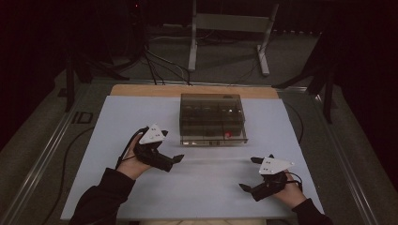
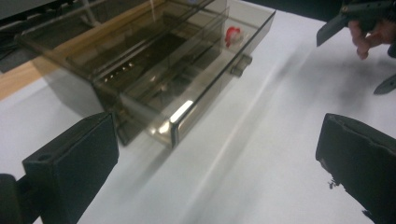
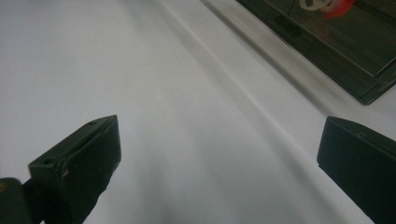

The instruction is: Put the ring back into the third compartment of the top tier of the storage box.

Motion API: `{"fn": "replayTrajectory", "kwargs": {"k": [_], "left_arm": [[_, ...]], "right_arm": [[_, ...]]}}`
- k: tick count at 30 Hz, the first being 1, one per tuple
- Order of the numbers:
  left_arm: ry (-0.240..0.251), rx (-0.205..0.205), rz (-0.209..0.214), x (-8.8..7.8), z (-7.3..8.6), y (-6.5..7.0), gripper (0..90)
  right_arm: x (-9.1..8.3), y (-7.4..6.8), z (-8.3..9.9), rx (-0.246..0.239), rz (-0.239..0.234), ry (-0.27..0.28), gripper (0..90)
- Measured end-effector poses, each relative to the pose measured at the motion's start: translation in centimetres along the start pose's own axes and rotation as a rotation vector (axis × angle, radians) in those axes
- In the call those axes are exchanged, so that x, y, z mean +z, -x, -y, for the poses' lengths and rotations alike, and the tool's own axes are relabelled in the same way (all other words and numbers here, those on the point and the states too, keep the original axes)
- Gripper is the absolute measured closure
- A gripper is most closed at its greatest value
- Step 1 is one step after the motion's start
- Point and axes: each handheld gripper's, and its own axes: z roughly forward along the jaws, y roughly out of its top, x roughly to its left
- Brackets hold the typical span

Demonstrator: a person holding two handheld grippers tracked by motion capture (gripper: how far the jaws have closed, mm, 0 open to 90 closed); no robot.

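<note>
Two grippers poised over a pale, smooth tabletop [image 1: 202, 187], broad bare surface between them and toward the near edge. Left gripper [image 1: 176, 158] just beside the near left corner of a smoky transparent plastic box [image 1: 212, 119], jaws spread wide, holding nothing. Right gripper [image 1: 250, 173] well apart from the box, near the right edge, jaws likewise wide and empty. Box boxy, sharp-edged, compartmented, set toward the far middle; small red-and-white item [image 1: 227, 134] inside at the front right.
</note>
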Motion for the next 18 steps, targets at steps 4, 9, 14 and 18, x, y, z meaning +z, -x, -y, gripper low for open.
{"fn": "replayTrajectory", "kwargs": {"k": [4,9,14,18], "left_arm": [[-0.006,-0.023,-0.003,-0.5,1.5,-0.3,0.0],[-0.002,-0.047,-0.006,-1.0,2.8,-0.5,0.0],[0.004,-0.077,-0.016,-1.7,4.6,-0.9,0.0],[0.024,-0.099,-0.029,-1.9,5.7,-1.0,0.0]], "right_arm": [[0.0,0.0,0.0,-0.002,0.000,-0.002,0.0],[0.1,0.0,0.0,-0.001,0.000,-0.004,0.0],[0.0,0.0,0.0,0.001,0.000,-0.002,0.0],[0.1,0.0,0.0,-0.002,-0.001,-0.004,0.0]]}}
